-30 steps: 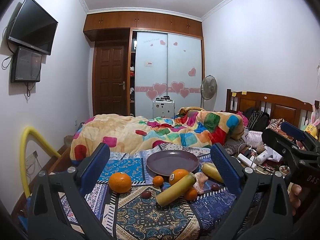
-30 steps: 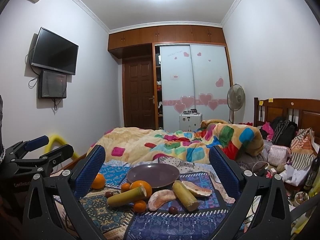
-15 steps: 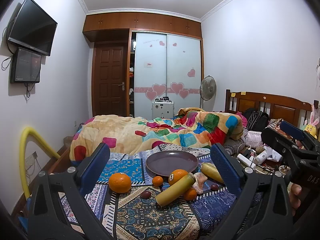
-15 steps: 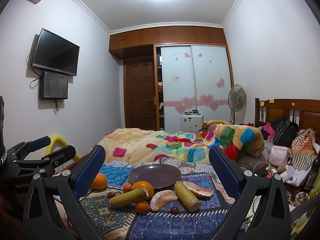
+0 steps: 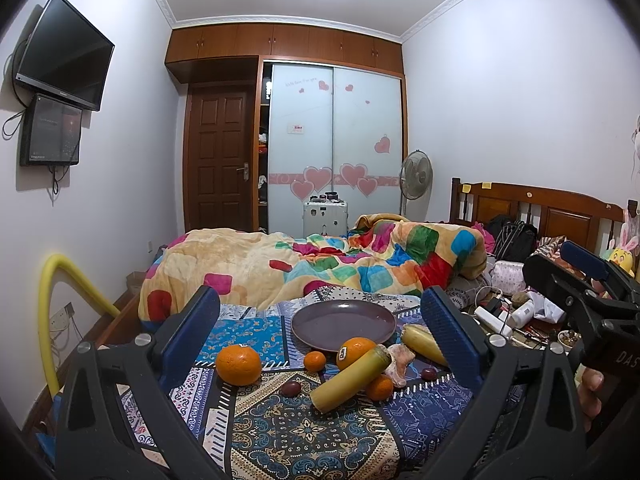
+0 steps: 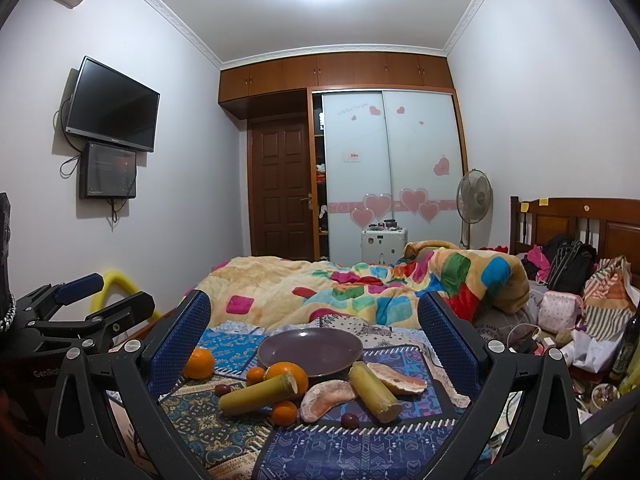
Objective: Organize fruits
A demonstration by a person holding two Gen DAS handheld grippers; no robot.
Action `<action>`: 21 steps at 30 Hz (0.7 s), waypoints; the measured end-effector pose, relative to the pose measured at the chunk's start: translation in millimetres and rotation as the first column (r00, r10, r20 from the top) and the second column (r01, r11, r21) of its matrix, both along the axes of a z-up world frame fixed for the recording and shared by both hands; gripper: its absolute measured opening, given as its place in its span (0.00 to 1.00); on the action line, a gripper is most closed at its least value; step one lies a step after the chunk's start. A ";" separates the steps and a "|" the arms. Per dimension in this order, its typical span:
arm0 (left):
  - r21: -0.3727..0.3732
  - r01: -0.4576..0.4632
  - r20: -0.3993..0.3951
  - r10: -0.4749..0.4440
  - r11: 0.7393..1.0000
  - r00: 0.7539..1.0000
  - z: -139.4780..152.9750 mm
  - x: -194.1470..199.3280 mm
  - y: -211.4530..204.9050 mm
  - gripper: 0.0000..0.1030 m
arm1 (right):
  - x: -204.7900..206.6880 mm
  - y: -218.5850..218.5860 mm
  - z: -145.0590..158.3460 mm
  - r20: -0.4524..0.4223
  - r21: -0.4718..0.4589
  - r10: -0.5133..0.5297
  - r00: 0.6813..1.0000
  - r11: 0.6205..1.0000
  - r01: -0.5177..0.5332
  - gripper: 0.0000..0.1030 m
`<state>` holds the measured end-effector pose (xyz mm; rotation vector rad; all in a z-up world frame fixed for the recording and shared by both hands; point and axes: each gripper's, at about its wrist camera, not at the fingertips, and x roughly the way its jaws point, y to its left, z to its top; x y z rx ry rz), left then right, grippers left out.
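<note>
An empty purple plate [image 5: 343, 324] [image 6: 310, 346] lies on a patterned cloth on the bed. In front of it lie a large orange [image 5: 238, 365] [image 6: 199, 362], a stickered orange [image 5: 355, 352] [image 6: 287, 375], two small oranges [image 5: 314, 360] [image 5: 380, 387], two sugarcane pieces [image 5: 350, 378] [image 6: 374, 391], two pomelo segments [image 6: 327, 393] [image 6: 397, 378] and dark grapes [image 5: 291, 388] [image 6: 349, 420]. My left gripper [image 5: 320, 328] and right gripper [image 6: 314, 326] are both open and empty, held short of the fruit.
A colourful quilt [image 5: 320, 264] lies bunched behind the plate. Bags, bottles and clutter [image 5: 516, 304] lie by the wooden headboard [image 6: 576, 220] at right. A yellow foam tube [image 5: 50, 308] stands at the left wall. The other gripper shows at each view's edge [image 5: 592, 300] [image 6: 80, 312].
Both grippers have stayed open; the views have shifted only slightly. The fruit has not moved.
</note>
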<state>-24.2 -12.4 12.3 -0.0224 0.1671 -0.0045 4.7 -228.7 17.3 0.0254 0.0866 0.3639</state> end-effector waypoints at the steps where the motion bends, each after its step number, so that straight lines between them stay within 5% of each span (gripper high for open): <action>1: 0.000 0.001 -0.001 -0.001 1.000 1.000 -0.2 0.1 0.2 0.99 | 0.1 -0.5 -0.2 0.000 0.001 0.000 1.000 1.000 0.000 1.00; 13: 0.004 -0.001 -0.015 0.001 1.000 1.000 -5.9 4.9 1.3 0.99 | 2.6 2.1 -2.7 -0.008 0.005 0.002 1.000 1.000 -0.002 1.00; 21: -0.009 -0.011 -0.093 0.011 1.000 0.996 -19.3 26.2 16.9 0.99 | 26.7 4.6 -19.2 -0.069 -0.022 -0.014 0.998 1.000 0.012 1.00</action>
